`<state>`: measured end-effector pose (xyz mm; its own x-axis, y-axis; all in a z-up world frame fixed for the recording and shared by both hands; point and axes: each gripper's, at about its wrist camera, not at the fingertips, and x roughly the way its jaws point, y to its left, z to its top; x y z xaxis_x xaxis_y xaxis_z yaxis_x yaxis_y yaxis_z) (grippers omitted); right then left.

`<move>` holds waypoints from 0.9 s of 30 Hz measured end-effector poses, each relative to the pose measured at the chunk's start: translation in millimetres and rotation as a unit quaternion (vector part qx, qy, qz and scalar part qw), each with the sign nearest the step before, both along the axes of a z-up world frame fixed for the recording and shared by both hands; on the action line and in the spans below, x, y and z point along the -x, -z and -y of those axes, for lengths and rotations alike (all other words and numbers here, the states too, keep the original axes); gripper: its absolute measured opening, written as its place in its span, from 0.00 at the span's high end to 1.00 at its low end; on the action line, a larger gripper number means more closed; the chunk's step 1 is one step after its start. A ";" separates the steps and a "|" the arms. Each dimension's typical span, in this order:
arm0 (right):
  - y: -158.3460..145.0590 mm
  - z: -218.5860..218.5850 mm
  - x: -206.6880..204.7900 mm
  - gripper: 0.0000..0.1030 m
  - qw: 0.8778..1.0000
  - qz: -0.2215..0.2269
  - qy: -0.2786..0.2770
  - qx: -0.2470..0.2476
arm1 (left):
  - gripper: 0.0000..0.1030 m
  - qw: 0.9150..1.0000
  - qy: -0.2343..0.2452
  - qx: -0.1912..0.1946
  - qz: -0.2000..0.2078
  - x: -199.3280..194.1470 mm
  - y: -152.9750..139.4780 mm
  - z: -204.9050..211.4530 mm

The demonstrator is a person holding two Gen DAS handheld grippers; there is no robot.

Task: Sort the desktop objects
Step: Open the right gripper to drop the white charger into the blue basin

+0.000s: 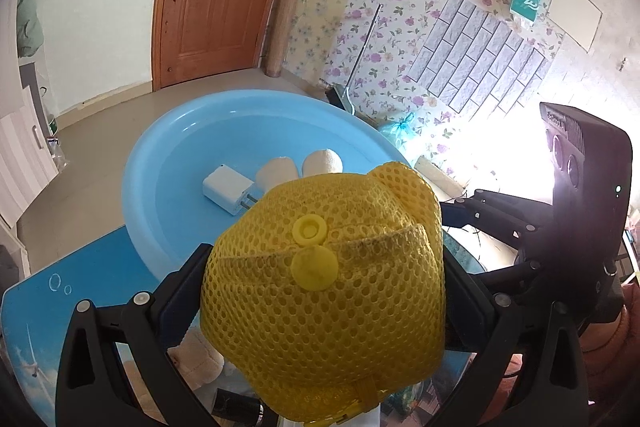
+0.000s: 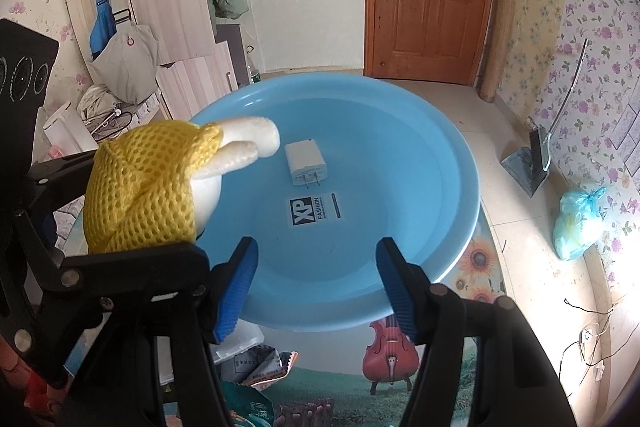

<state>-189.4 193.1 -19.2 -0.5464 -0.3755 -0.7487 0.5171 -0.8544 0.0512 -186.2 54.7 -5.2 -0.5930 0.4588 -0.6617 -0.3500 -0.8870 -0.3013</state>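
The left gripper point(image 1: 320, 291) is clamping a plush rabbit in a yellow mesh hat point(image 2: 140, 183) and holding it over the near-left rim of the blue basin point(image 2: 460, 163), where a white charger point(image 2: 306, 163) is lying. The step appears to be the drop; next, carrying inward past the rim and releasing. The right gripper point(image 2: 316, 287) is hovering, jaws parted and empty, above the near edge, the basin's middle lying free.

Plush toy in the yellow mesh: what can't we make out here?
- Plush toy, left wrist view: body hidden by its mesh hat; only ears show.
- Left gripper pads: covered by the toy.
- Basin label, right wrist view: small print unreadable.
- Table clutter: cut off by bottom edge.
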 end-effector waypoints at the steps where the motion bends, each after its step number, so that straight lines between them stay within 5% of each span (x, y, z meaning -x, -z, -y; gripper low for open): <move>1: -0.4 -0.8 -0.6 0.41 1.000 -0.001 0.000 0.001 | 0.00 1.000 0.002 -0.002 -0.001 -0.5 -0.3 -1.0; 27: -8.3 -36.2 -7.8 0.41 0.998 -0.015 0.039 0.041 | 0.00 1.000 -0.002 -0.015 0.003 -19.2 2.2 9.4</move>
